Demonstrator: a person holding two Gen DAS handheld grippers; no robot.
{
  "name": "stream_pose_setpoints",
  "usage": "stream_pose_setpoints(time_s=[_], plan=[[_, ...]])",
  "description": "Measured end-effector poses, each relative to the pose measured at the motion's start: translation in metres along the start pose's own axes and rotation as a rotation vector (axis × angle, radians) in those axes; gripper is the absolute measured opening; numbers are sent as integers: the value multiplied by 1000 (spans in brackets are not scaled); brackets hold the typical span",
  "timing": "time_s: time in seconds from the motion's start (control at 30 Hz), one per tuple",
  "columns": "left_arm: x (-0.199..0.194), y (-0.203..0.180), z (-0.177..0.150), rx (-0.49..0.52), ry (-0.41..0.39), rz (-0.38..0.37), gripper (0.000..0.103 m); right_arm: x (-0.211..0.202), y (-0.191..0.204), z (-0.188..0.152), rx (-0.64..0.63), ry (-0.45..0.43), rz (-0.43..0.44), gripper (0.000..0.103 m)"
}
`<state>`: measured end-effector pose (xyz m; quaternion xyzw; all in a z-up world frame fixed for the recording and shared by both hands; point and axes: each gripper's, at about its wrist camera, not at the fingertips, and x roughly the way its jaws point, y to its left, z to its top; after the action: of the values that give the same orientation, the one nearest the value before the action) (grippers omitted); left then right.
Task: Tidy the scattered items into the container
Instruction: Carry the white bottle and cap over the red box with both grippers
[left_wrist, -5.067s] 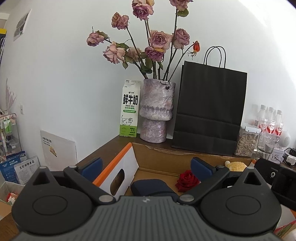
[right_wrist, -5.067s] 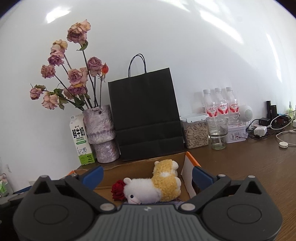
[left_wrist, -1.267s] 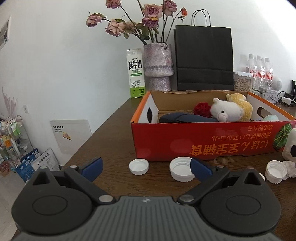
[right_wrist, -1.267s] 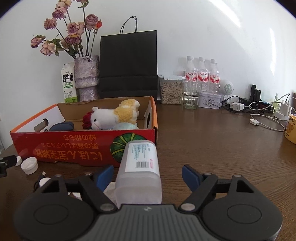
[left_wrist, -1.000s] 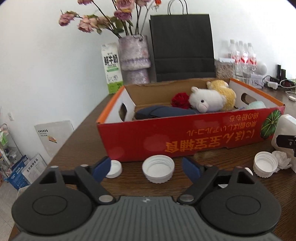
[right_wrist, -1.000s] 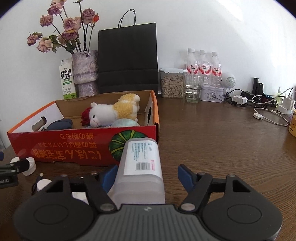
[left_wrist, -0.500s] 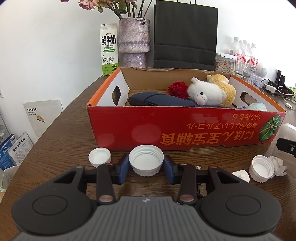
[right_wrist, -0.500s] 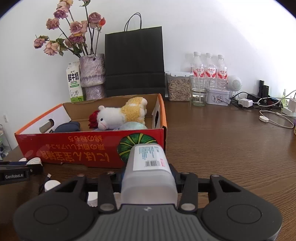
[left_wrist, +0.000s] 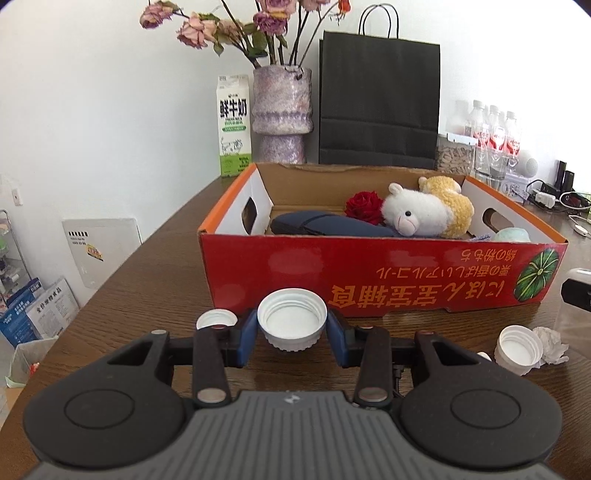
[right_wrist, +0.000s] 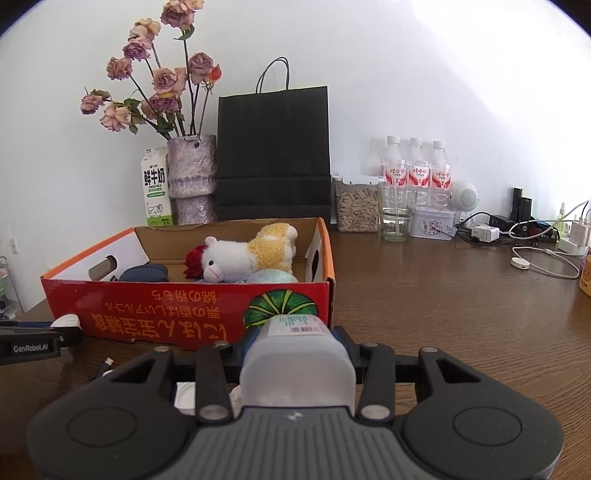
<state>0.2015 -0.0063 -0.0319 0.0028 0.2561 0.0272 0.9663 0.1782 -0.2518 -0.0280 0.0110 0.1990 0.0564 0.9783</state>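
White cap (left_wrist: 291, 322) pinched in left gripper (left_wrist: 291, 338), just in front of red box (left_wrist: 369, 273). Right gripper (right_wrist: 297, 347) clamped on plastic bottle (right_wrist: 297, 365).

Table (left_wrist: 147, 295) dark wood, visible grain, slight sheen. Box (left_wrist: 369, 273) glossy red printed cardboard, raw brown inside. Cap (left_wrist: 291, 319) white ribbed plastic. Bottle (right_wrist: 297, 369) frosted translucent plastic, paper label. Toy (left_wrist: 424, 214) fluffy plush. Bag (right_wrist: 273, 155) matt black paper.

Black paper bag (right_wrist: 273, 155), milk carton (left_wrist: 233, 125), perhaps seed jar (right_wrist: 356, 206)
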Motion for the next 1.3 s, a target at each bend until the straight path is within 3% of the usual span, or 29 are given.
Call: stream_pose_setpoints(time_s=[0.37,0.73,0.93,1.1,1.17,1.3], plan=[[-28,3,3,-14,-85,-11,41,-23,-3,11,15,-95,11,41],[-41,-12,40,-32,-225,-35,41,-25,12,47,26,-211,57,41],[-20,-28,74,-55,-270,-30,41,2,32,77,22,-261,80,41],[27,-32,100,-131,-267,19,41,46,48,100,68,-269,93,41],[49,-31,99,-156,-247,23,41,64,50,99,97,-266,106,41],[66,-29,90,-110,-201,51,41,86,52,89,76,-220,111,41]])
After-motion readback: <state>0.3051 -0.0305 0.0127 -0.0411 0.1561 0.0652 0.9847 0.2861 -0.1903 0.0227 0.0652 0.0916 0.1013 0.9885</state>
